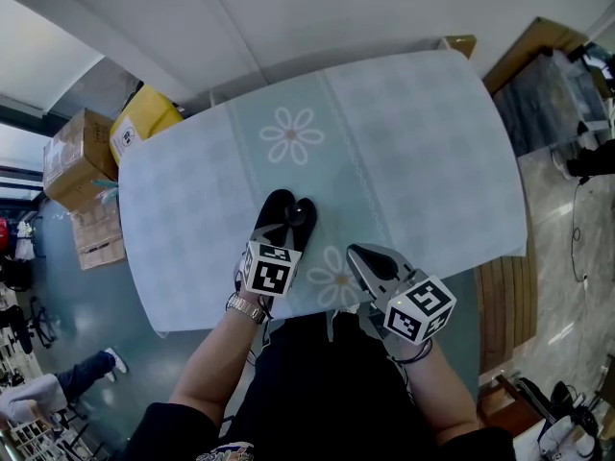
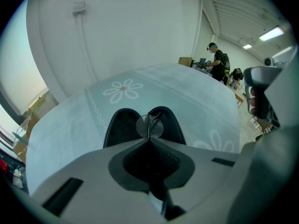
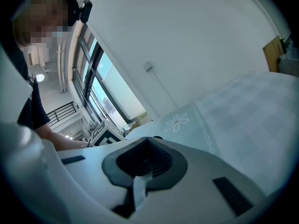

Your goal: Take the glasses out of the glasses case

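Half the job looks done, judging by how things lie: the glasses case point(image 1: 279, 209) is lying open on the table point(image 1: 423, 142) just in front of you, and your left gripper point(image 1: 286, 227) is sitting right over it with its jaws pressed together on the glasses point(image 2: 149, 125). They are pinching the frame edge-on, so one round lens is poking out past the tips. What seems to be left is carrying the glasses clear of the case and setting them down on the cloth. They are hanging between the two dark halves of the case point(image 2: 122, 125), and I cannot tell whether they are touching it. Your right gripper point(image 1: 361, 255) is waiting just beside the case, near the table's front edge, its jaws closed together with nothing between them. The left gripper view is giving you the only look at the lens and the grip. In the head view the gripper body is covering the glasses, and only the black case is showing around it. The head view, in turn, is showing how both tools stand relative to the case. The right gripper view point(image 3: 147, 143) is looking past its own closed jaws towards the left gripper's marker cube point(image 3: 106, 135), with the case itself almost out of sight.
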{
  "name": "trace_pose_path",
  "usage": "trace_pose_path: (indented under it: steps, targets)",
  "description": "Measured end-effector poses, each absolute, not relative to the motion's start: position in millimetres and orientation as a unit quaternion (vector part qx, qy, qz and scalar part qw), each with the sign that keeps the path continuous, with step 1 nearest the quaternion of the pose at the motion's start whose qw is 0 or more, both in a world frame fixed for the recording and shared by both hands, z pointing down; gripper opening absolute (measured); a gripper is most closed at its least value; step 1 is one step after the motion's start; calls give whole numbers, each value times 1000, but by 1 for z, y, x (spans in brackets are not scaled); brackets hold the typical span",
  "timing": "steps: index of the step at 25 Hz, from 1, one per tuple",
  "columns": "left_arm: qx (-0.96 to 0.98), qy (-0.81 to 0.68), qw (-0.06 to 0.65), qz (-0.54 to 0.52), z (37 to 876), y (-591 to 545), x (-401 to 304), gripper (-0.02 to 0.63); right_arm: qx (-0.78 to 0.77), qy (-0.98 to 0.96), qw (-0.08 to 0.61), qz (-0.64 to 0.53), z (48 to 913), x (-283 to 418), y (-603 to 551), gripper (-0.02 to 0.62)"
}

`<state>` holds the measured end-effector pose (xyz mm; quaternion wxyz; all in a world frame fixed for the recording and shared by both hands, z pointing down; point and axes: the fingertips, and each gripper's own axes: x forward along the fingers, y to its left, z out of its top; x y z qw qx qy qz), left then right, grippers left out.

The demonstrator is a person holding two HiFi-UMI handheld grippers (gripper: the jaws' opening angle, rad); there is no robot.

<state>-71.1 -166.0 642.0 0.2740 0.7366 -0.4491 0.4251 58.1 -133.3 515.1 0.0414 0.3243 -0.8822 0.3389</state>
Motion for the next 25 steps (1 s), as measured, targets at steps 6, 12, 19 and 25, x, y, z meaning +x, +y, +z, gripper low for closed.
trace_pose_path:
  steps: [6,12,19,25]
  targets:
    - [746,-473,258,391,616,-164,-74,31,318,-891,36,324,505,59,-128,23]
    - [755,-495,246,353,582,-155,-74,31,312,-900,33,303,490,61,-117,23]
    - [772,-513,243,285,538,-128,-69,30,312,-910,30,272,467,75,-102,23]
    - [771,-533,244,249,510,-93,-74,31,292,-922,36,251,456,74,-85,23]
